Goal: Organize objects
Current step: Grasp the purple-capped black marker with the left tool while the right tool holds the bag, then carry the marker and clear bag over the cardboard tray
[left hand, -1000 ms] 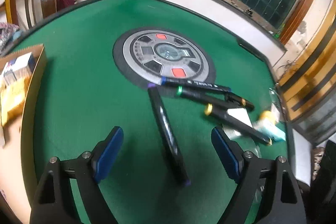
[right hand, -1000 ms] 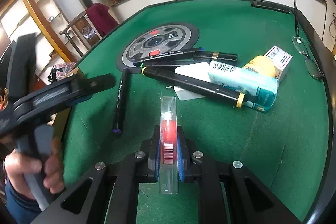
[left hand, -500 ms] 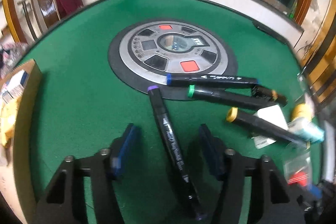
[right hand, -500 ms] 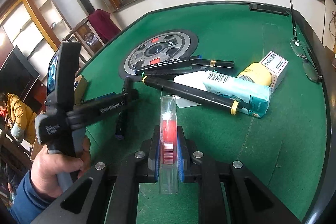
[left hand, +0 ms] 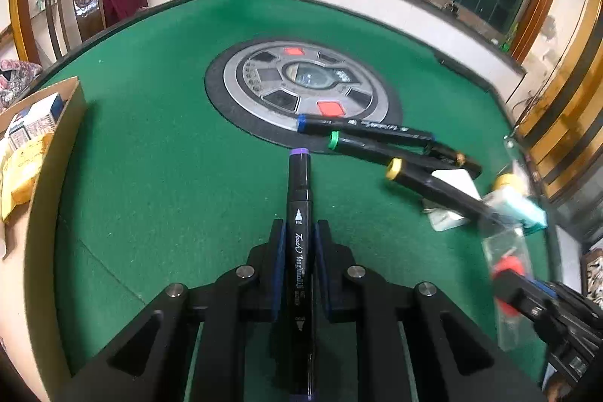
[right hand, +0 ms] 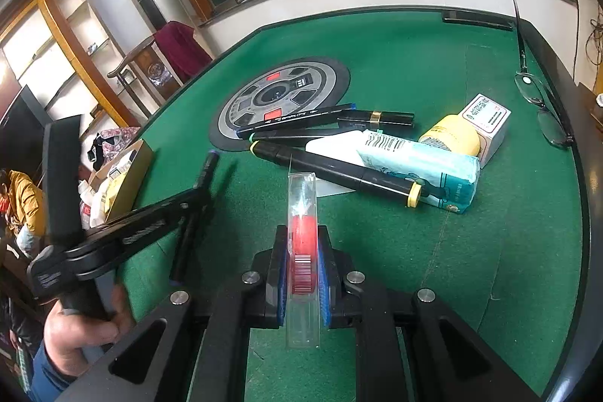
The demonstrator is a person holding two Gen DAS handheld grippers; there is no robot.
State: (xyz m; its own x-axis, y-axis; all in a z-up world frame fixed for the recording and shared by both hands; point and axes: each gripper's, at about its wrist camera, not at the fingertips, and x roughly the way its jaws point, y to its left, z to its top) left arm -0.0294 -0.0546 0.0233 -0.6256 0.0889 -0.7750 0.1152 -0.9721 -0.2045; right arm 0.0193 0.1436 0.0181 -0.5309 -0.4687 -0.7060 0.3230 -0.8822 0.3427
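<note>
grip: while the left gripper sits clamped on the purple-capped marker, the pads pinch the barrel near its middle at the lower centre of the left wrist view.
axis: the marker's long axis runs straight along the fingers, purple cap pointing up-frame toward the round grey disc.
drop side: the cardboard box lies at the left edge of that frame, well apart from the marker, so i judge the coming move turns left, across the axis.
other hand: the right gripper is closed on a clear packet with a red item, lower centre of the right wrist view.
nearer: the left gripper looks nearer the box.
still waiting: three more markers lie in a fan at centre right.
</note>
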